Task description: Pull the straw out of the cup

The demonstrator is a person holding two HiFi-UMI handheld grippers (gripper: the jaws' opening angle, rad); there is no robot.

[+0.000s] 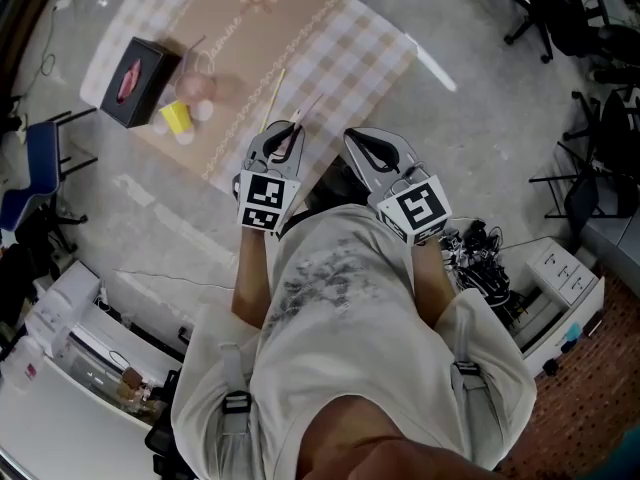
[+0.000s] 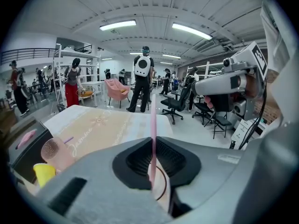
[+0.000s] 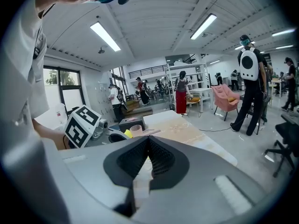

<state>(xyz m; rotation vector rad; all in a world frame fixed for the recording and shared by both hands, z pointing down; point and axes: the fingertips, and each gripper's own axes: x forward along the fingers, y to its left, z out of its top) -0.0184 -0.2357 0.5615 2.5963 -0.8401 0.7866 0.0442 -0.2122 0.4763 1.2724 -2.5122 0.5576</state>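
Over the table's (image 1: 370,58) near edge, the left gripper (image 1: 288,133) pinches the straw (image 2: 153,125).
The straw stands upright in that grip, well apart from the pink cup (image 1: 200,76) at upper left. The right gripper (image 1: 366,146) is clenched on nothing. Keep the pinch firm and lift straight, lest the thin straw slip or bend.

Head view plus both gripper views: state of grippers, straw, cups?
left gripper: shut on pink straw
pink straw: held, in no cup
right gripper: shut, empty
yellow cup: on table, no straw
pink cup: on table, apart from grippers
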